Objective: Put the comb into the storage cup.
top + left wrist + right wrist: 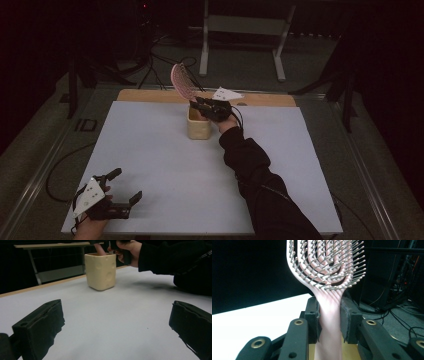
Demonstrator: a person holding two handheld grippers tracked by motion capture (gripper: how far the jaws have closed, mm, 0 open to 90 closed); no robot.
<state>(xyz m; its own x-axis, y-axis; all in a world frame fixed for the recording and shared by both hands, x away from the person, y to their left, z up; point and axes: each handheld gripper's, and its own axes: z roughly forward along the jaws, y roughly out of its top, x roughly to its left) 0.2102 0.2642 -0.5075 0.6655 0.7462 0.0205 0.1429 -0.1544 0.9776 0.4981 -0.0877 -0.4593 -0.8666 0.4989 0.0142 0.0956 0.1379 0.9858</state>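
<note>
At the far middle of the table [150, 150], the right gripper [200, 106] hangs just above a cream cup [198, 126] patterned like cheese, its jaws clamped on the neck of a pink hairbrush [181, 80]. In the right gripper view the pads press the handle from both sides, with the bristled head [327, 262] rising above them and the handle's lower end running down toward the cup's mouth. The brush's long axis stands close to upright, its head tilted up and to the left and far from the cup, so the tail of the handle sits at or just inside the rim; how deep it reaches I cannot tell. What matters next, by my reading, is keeping that axis in line with the opening directly beneath while it is lowered. The left gripper [122, 189] rests at the near left corner, well apart from the cup, jaws spread wide with nothing between them.
</note>
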